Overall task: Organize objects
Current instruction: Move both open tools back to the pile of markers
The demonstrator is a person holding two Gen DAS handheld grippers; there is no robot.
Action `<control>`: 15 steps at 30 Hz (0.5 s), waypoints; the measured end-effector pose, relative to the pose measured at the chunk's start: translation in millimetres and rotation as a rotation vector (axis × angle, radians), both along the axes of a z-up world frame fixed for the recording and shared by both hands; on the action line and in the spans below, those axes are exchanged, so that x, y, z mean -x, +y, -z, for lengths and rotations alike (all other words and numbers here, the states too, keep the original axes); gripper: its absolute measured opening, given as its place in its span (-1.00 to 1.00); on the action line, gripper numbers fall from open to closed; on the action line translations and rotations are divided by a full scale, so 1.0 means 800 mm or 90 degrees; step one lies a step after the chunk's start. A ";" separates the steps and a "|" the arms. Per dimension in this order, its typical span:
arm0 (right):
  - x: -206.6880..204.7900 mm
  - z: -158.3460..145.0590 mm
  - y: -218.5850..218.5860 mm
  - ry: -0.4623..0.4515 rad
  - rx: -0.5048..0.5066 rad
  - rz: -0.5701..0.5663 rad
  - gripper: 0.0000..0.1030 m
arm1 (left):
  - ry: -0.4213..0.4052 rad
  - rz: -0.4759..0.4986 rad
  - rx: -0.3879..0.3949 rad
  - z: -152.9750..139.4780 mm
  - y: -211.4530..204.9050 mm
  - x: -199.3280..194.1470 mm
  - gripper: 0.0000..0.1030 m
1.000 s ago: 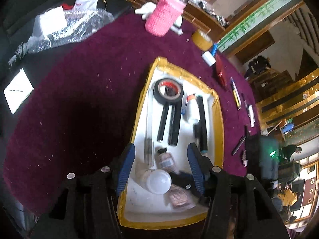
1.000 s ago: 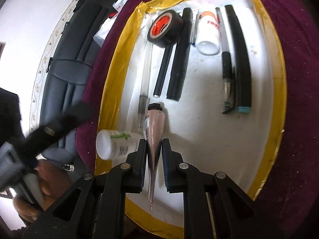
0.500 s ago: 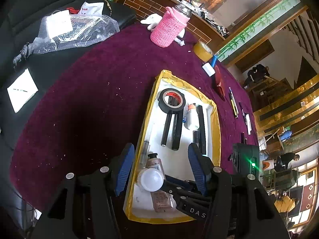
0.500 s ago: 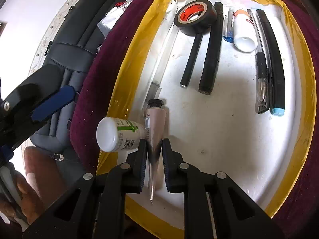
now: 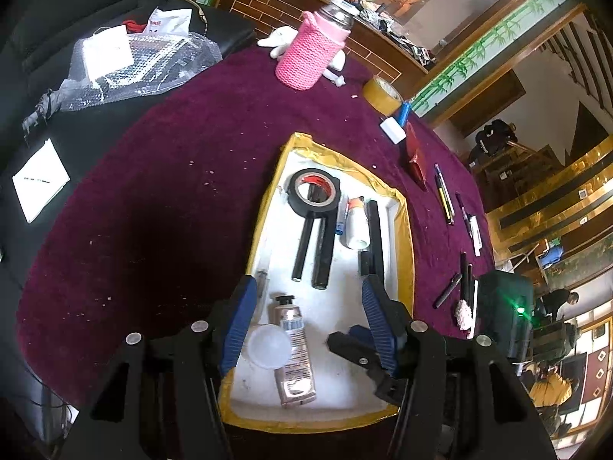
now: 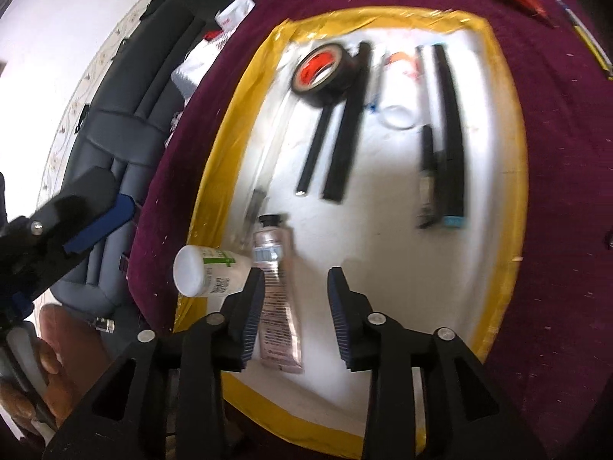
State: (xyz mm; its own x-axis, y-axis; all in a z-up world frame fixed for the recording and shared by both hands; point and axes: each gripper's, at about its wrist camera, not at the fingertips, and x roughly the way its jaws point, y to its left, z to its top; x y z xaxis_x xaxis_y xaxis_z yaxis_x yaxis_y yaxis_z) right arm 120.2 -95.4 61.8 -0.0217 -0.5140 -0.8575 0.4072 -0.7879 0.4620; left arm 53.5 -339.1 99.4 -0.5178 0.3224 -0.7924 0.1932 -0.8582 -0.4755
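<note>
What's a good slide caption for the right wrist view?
Open right gripper above a pink tube lying in the yellow-rimmed tray.

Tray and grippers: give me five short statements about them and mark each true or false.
1. The right gripper is open, with the pink tube lying flat on the tray by its left finger. True.
2. The black tape roll sits on the purple cloth outside the tray. False: it lies inside the tray, at the far end.
3. The left gripper is clamped on the white bottle. False: its jaws stand wide open and grip nothing.
4. The white bottle lies beside the pink tube at the tray's near corner. True.
5. The pink knitted sleeve lies in the tray. False: it stands on the cloth beyond it.
</note>
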 end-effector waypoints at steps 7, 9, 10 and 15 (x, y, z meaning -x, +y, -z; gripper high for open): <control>0.009 -0.023 0.052 0.059 -0.033 0.055 -0.16 | 0.004 0.033 0.069 -0.010 0.053 0.012 -0.01; 0.008 -0.036 0.065 0.082 -0.024 0.056 -0.16 | 0.012 0.046 0.088 -0.015 0.073 0.015 -0.01; 0.007 -0.043 0.073 0.109 -0.041 0.061 -0.16 | 0.014 0.051 0.092 -0.017 0.082 0.016 -0.01; 0.001 -0.083 0.111 0.216 -0.073 0.087 -0.15 | 0.021 0.064 0.099 -0.027 0.117 0.020 -0.01</control>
State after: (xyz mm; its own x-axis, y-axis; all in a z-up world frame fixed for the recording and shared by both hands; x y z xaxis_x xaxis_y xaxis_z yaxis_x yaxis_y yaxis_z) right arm 119.6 -6.3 127.9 -0.3758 -0.3875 -0.8418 0.4087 -0.8846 0.2248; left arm 37.4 -245.3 120.8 -0.5158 0.2483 -0.8200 0.0894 -0.9363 -0.3397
